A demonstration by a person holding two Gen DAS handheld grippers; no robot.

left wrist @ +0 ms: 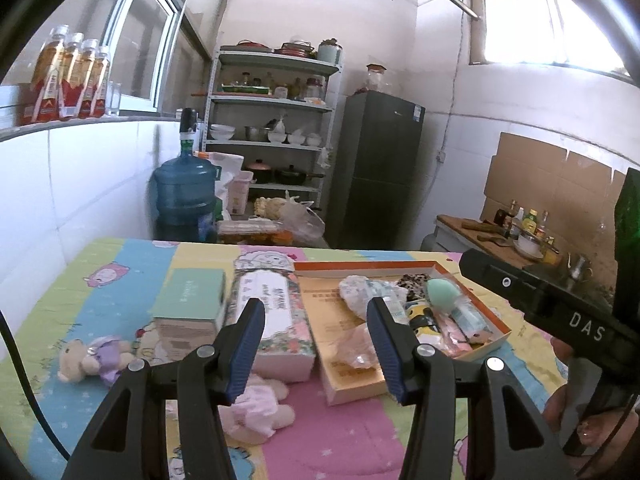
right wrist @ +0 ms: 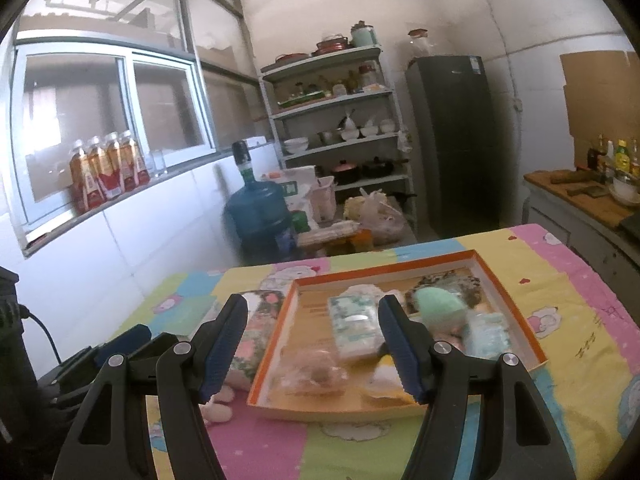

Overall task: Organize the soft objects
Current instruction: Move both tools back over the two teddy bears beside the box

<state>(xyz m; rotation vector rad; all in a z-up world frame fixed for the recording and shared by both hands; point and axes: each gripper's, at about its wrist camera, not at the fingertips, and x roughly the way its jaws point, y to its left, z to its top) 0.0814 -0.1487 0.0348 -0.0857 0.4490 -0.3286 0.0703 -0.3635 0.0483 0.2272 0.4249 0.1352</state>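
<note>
Both the left claw (left wrist: 316,348) and right claw (right wrist: 314,348) are hanging released and empty; the orange-rimmed tray (right wrist: 276,332) of soft objects is lying just beyond them on the desk (right wrist: 560,320).

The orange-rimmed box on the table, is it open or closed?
Open. The orange-rimmed box has no lid on; the green sponge inside shows.

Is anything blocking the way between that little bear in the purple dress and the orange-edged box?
Yes. Between the small tan teddy bear in a purple dress and the orange-rimmed shallow cardboard box stand a mint-green box and a long floral carton. Both claws are open and empty.
</note>
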